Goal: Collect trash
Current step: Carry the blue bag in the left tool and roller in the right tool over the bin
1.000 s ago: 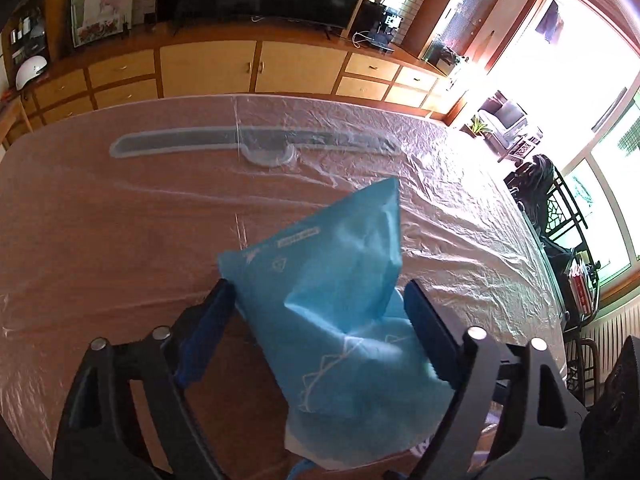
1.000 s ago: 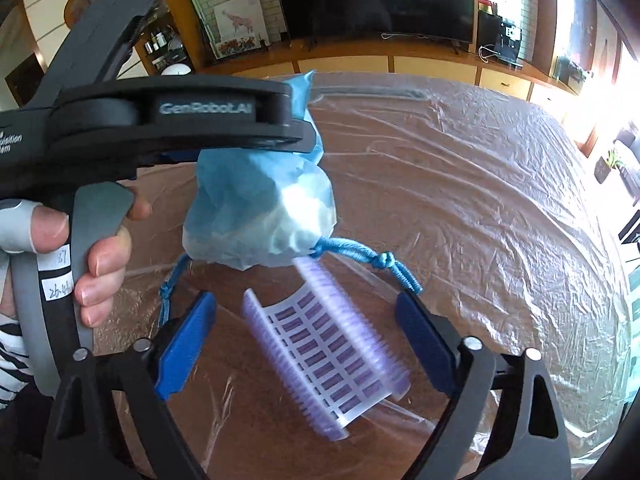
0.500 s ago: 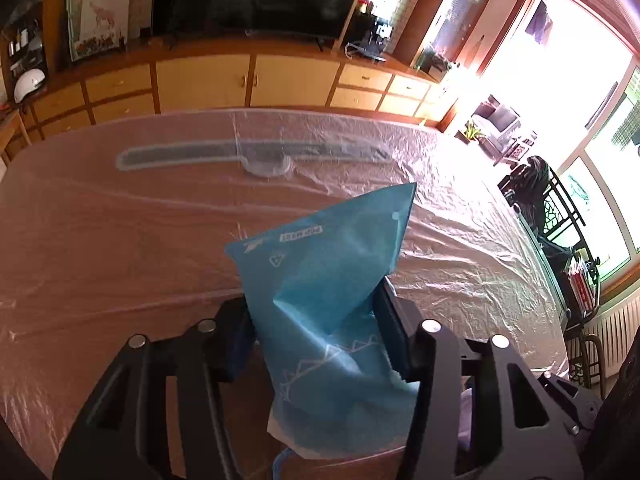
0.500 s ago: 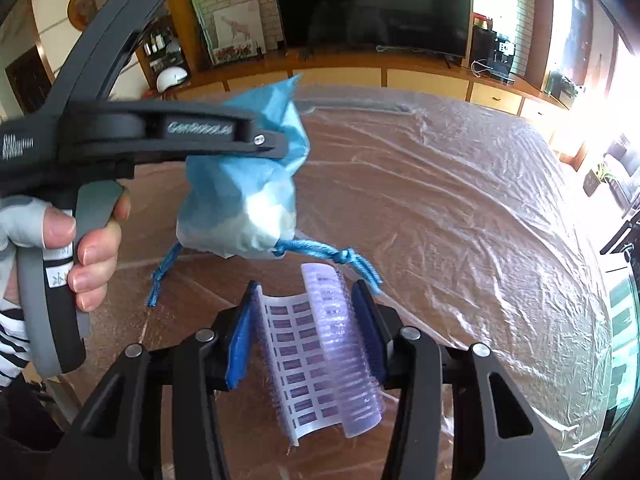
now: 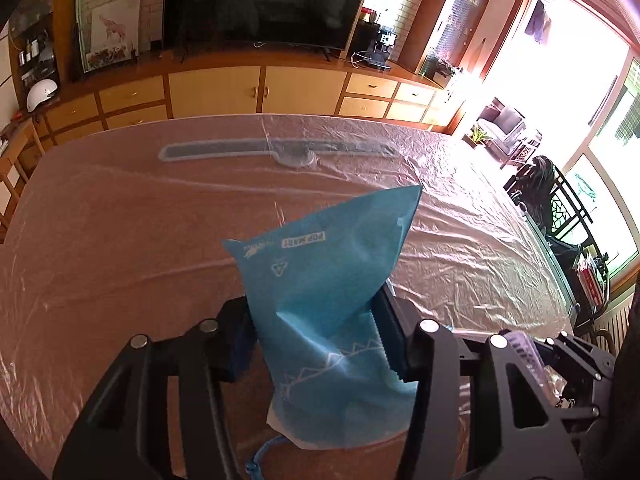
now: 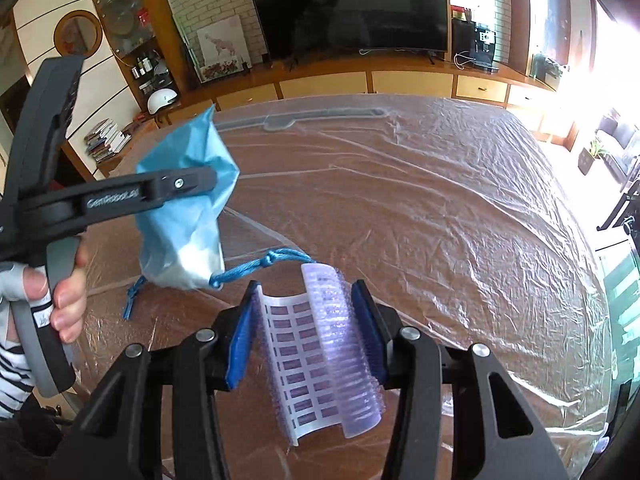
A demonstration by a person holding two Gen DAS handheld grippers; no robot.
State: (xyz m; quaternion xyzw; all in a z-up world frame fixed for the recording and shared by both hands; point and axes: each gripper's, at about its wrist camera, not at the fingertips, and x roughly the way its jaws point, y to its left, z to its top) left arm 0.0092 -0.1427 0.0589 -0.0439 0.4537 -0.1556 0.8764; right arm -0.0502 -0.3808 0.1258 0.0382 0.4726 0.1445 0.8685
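A crumpled blue bag (image 5: 328, 300) with a blue cord handle stands up between the pads of my left gripper (image 5: 316, 340), which is shut on it and holds it off the table. In the right wrist view the same blue bag (image 6: 184, 208) hangs at the left with its cord (image 6: 260, 264) trailing, pinched by the left gripper's fingers (image 6: 160, 192). My right gripper (image 6: 308, 332) is shut on a curled purple and white ridged plastic strip (image 6: 320, 356), bent into a U between the blue pads.
The round table (image 6: 440, 220) is covered in wrinkled clear plastic film. A grey strip (image 5: 276, 150) lies under the film at the far side. A wooden sideboard with a television runs along the back wall. A hand and a striped sleeve (image 6: 16, 364) hold the left gripper.
Both grippers have shut: the left on the blue bag, the right on the purple strip, which folded up. Both have lifted their things slightly off the table.
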